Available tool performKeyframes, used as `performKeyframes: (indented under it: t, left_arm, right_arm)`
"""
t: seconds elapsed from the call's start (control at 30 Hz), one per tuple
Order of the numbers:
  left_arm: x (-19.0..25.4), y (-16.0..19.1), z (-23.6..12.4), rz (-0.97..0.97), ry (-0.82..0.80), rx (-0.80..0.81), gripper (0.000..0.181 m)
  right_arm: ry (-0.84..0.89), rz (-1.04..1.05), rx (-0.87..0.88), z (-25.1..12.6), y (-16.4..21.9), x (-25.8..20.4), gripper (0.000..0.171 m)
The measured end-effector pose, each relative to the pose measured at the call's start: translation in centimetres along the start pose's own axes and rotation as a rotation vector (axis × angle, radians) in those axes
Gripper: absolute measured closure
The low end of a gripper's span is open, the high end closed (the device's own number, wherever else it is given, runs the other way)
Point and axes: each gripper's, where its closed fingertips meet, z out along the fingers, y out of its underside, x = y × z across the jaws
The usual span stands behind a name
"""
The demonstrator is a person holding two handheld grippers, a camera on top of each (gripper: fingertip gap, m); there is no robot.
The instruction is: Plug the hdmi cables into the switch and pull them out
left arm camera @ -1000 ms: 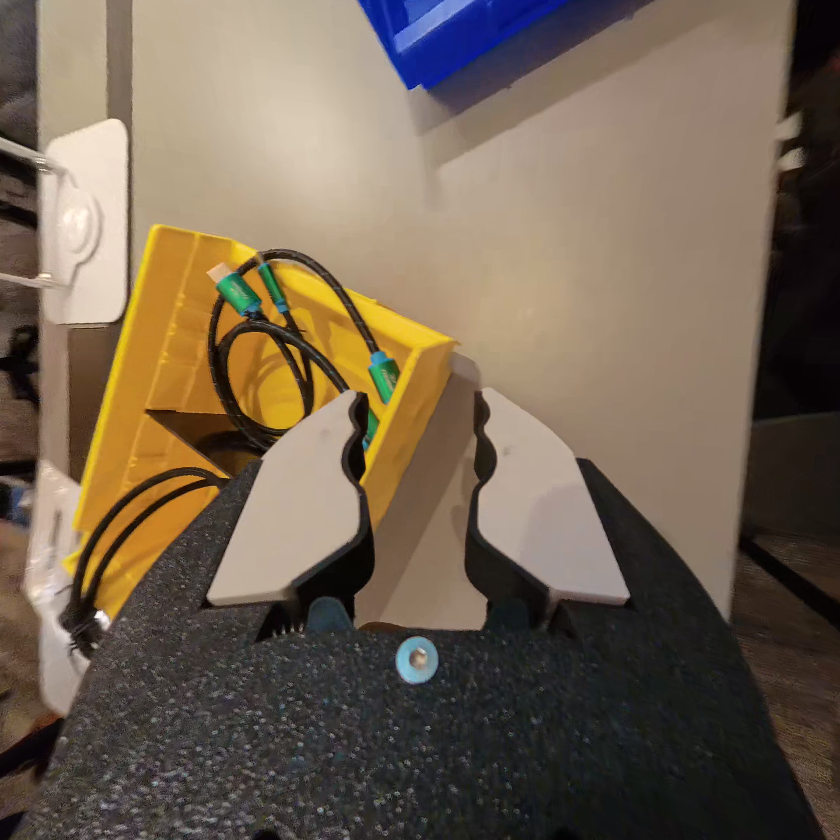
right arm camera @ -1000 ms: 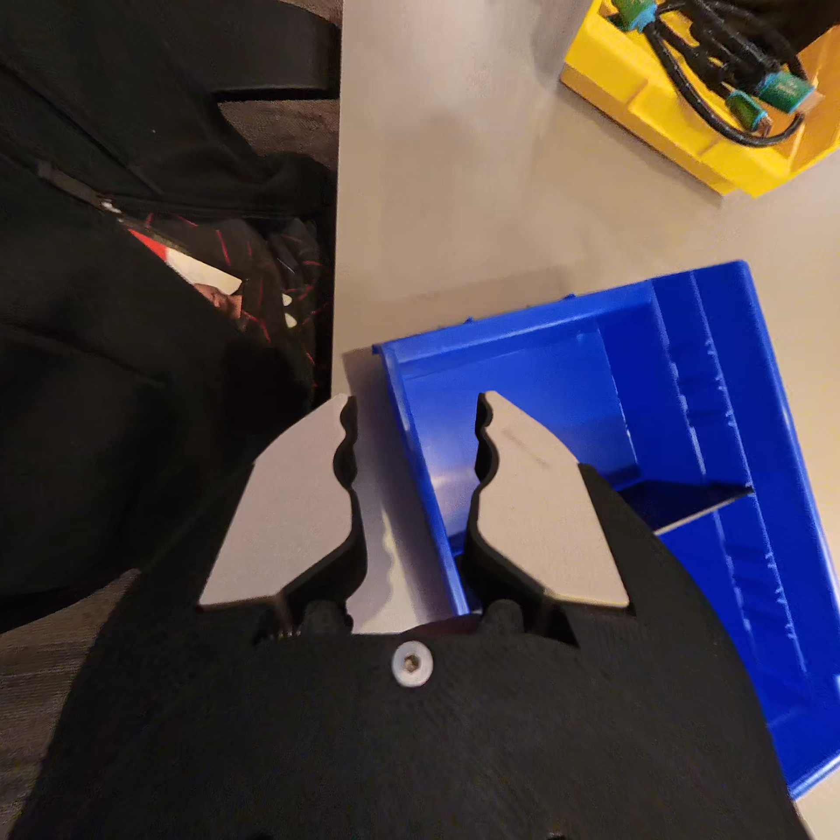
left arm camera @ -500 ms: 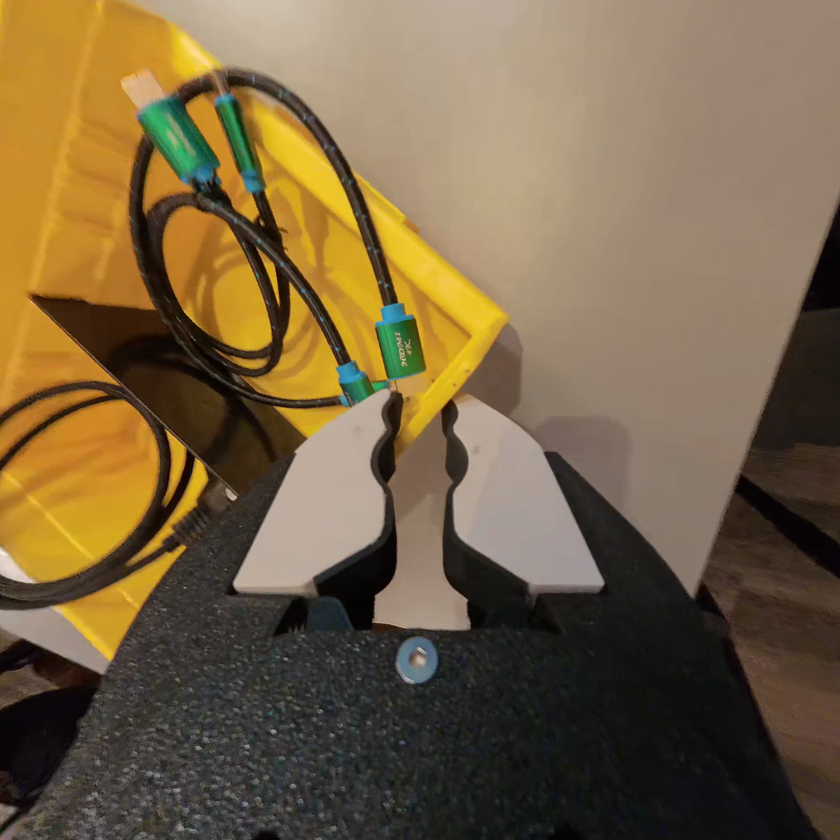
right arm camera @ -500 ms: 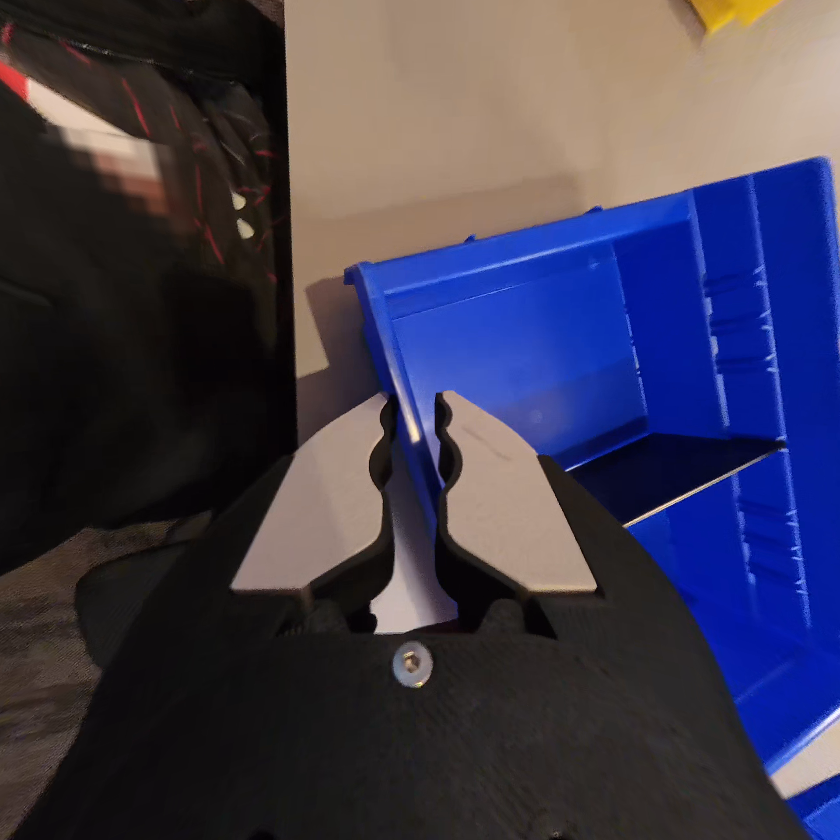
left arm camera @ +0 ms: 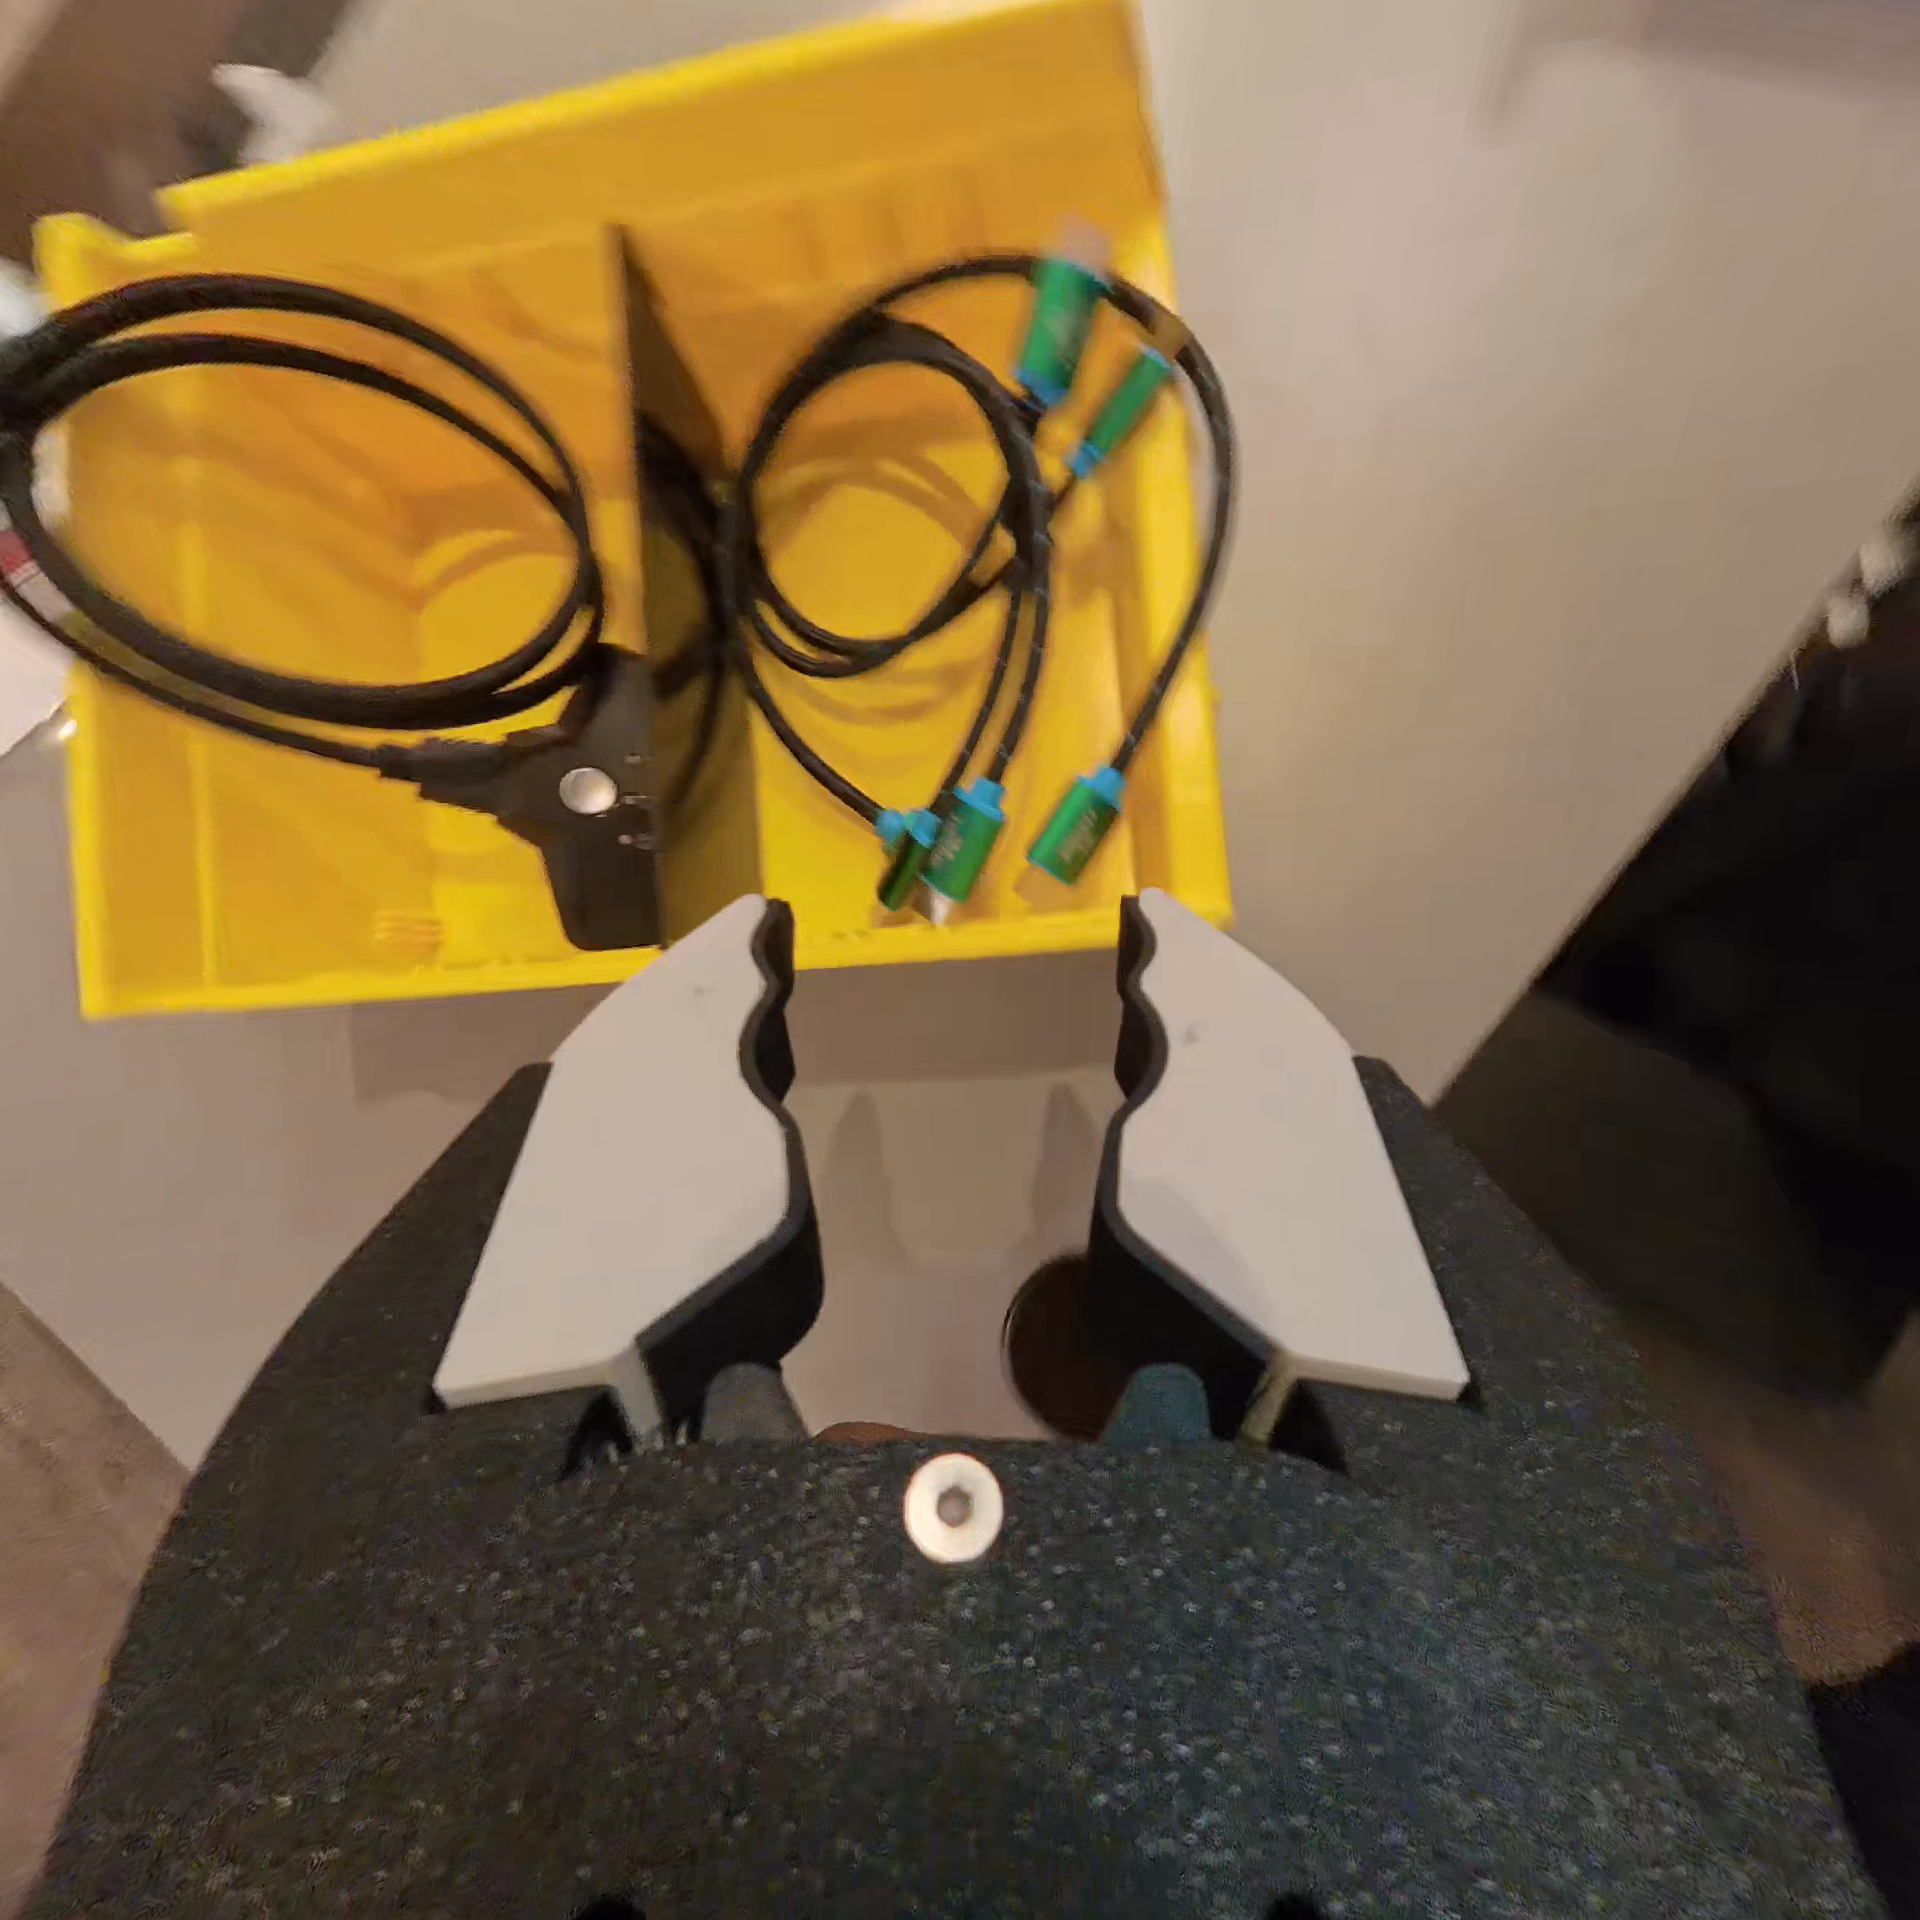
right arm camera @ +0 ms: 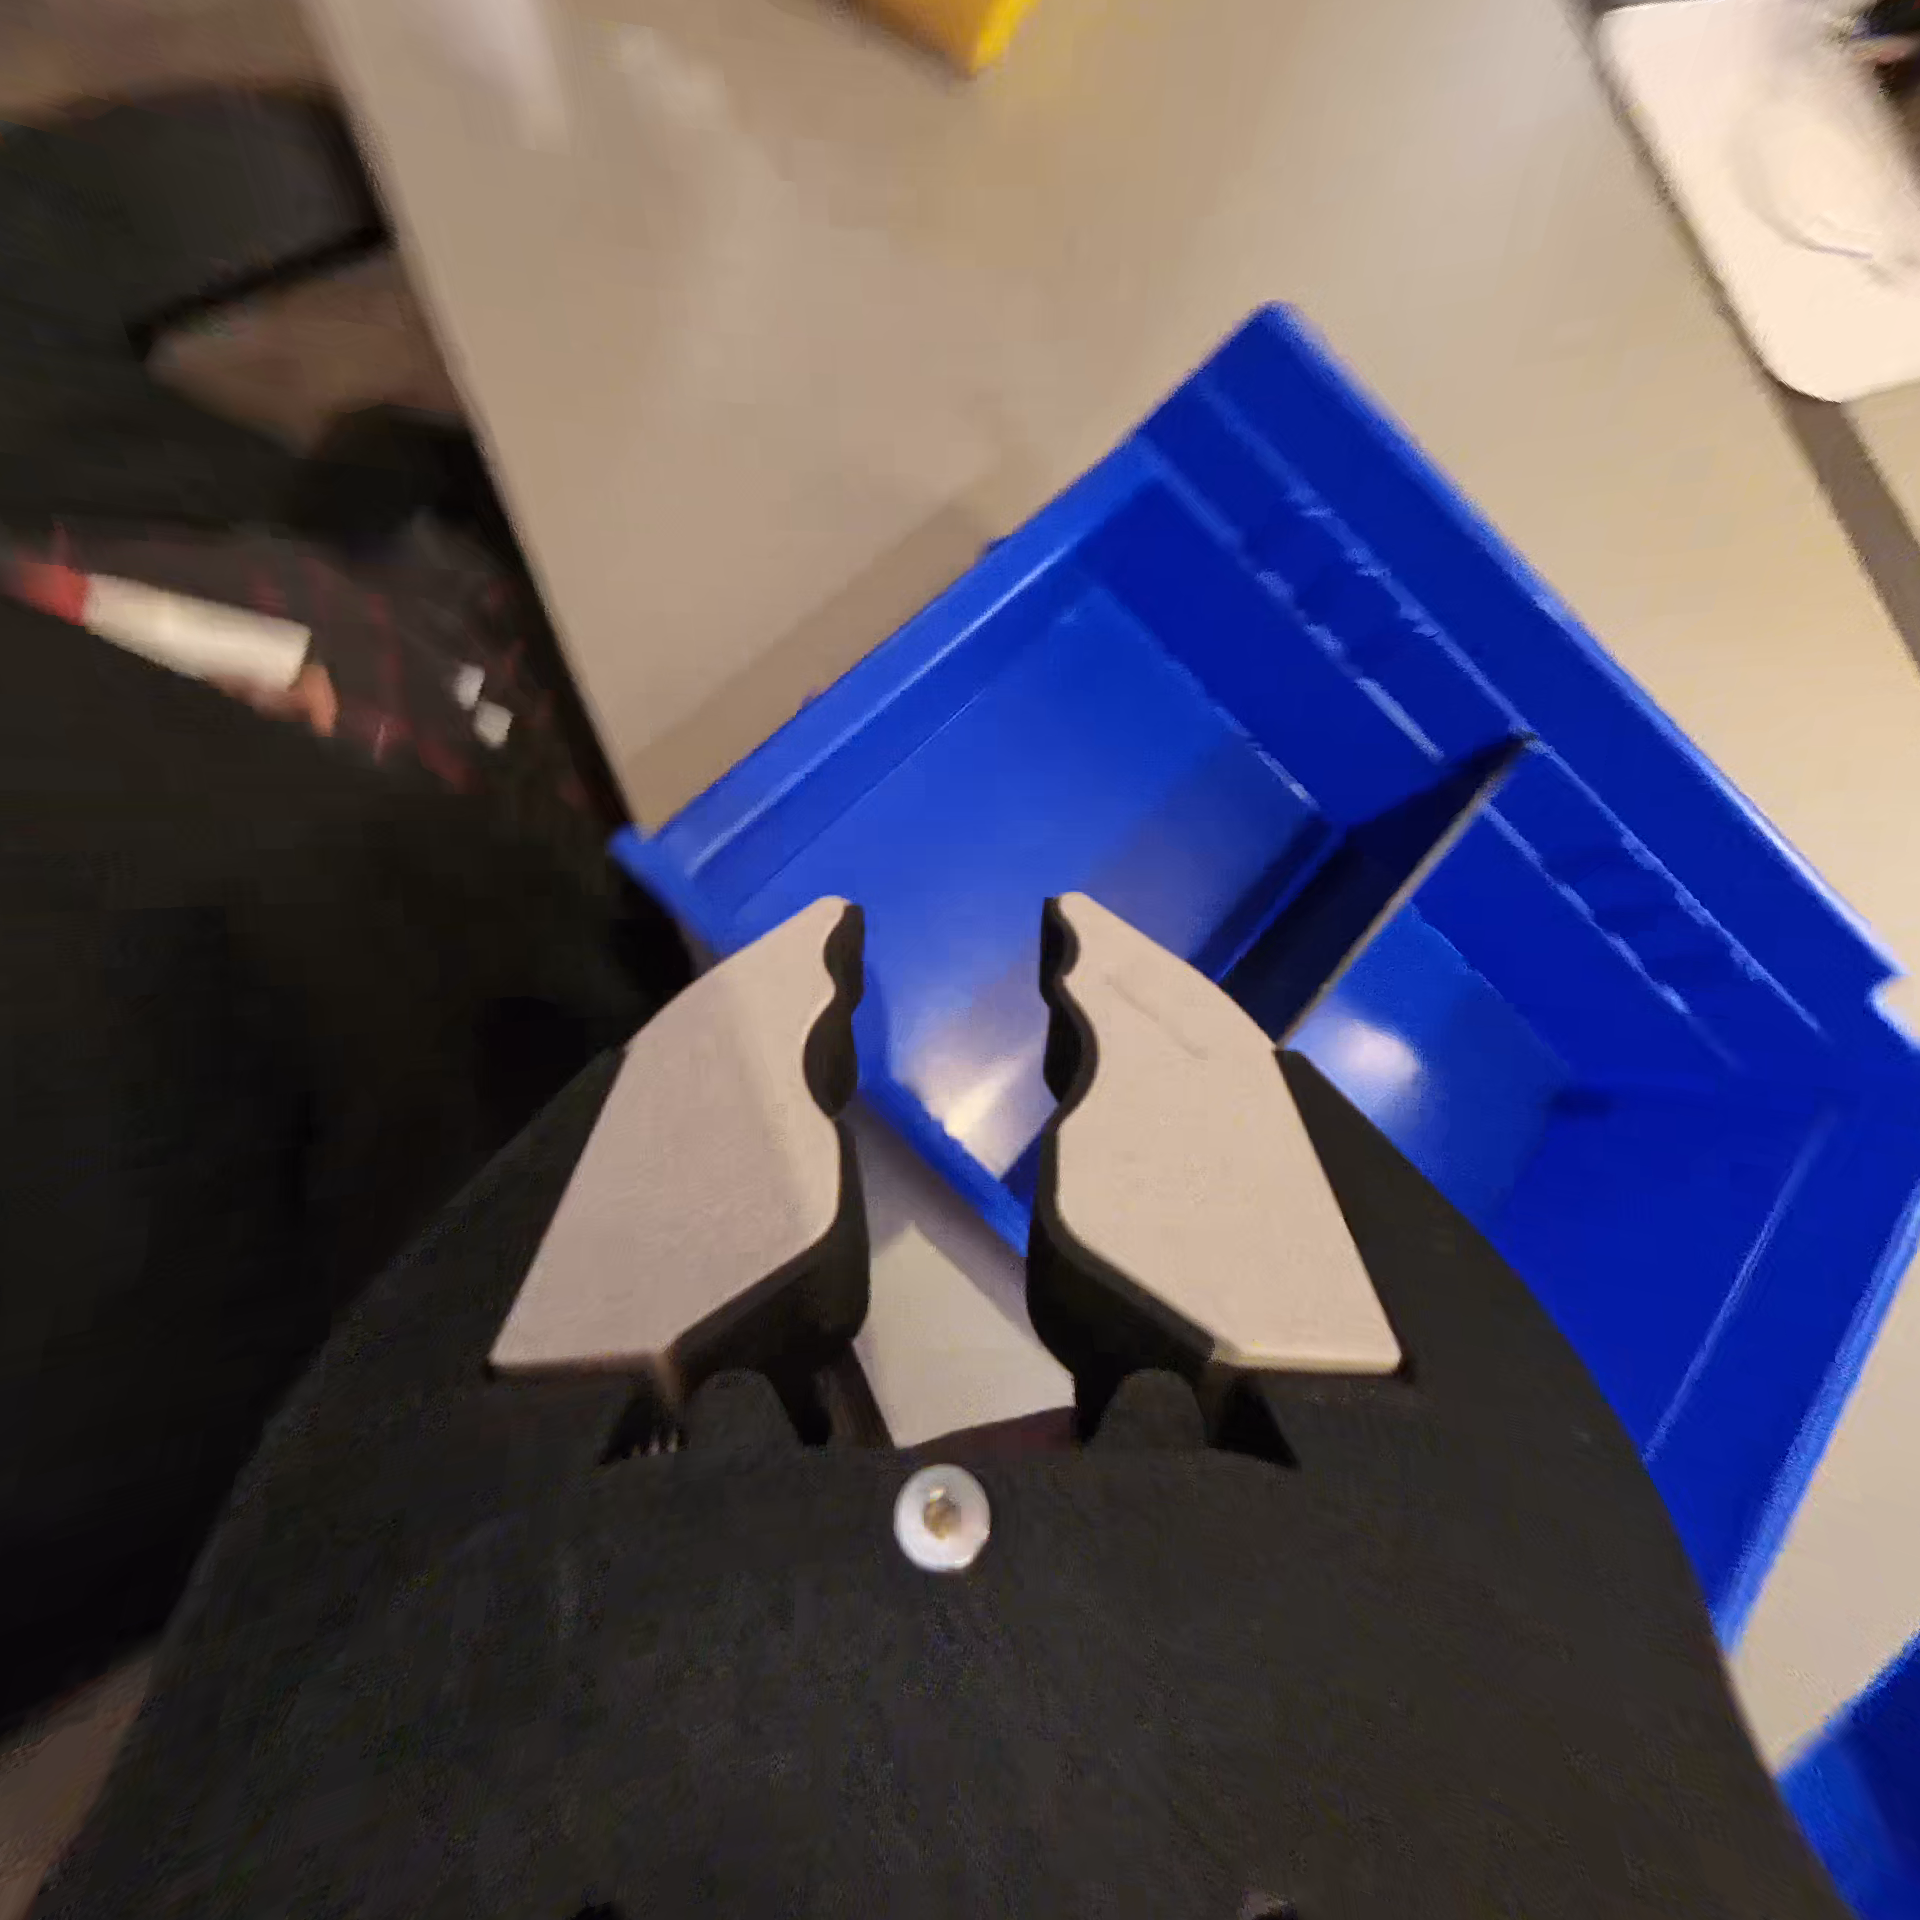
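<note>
Cables (left arm camera: pixel 997 582) sit tangled in the yellow bin (left arm camera: pixel 312 935), plugs just ahead of my left claw (left arm camera: pixel 951 925), jaws released, empty. Right claw (right arm camera: pixel 951 925) gapes over the blue bin (right arm camera: pixel 1558 1039). Risk: snagging two plugs, or dragging the whole loop out.

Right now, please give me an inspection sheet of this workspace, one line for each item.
Surface: pale grey table, both bins rest on it.
Job's things: black switch in the left compartment of the yellow bin; none of the green plugs is plugged into it.
Clutter: blue bin, its visible compartments hold nothing; white object at the far table edge.
Grippers: left gripper open, holds nothing; right gripper open above the blue bin's corner.
Cables: HDMI cables with green plugs coiled in the right compartment; a black cable loops from the switch.
Surroundings: dark fabric beside the table.
</note>
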Motion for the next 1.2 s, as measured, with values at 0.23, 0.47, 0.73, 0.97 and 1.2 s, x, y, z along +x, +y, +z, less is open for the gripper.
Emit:
performKeyframes:
  t: [0.23,0.47,0.73,0.97,1.2]
  left_arm:
    - [-2.0,-1.5,0.4,-0.555,-0.251,0.511,0.11]
    - [2.5,1.0,2.1,-0.713,-0.257,0.643,0.108]
    - [3.5,0.9,4.2,-0.678,-0.276,0.558,0.114]
    - [2.5,2.1,5.5,-0.667,-0.335,0.507,0.132]
    - [0.7,3.0,5.0,-0.667,-0.38,0.507,0.143]
  right_arm:
    - [0.39,0.47,0.128,-0.4,1.2,7.2,0.119]
    - [0.662,0.621,-0.065,-6.5,9.7,12.0,0.118]
    - [0.379,0.59,-0.028,-7.4,13.1,9.2,0.147]
    - [0.379,0.642,-0.043,-6.1,14.3,10.1,0.148]
    - [0.464,0.611,-0.072,-6.0,15.0,13.4,0.17]
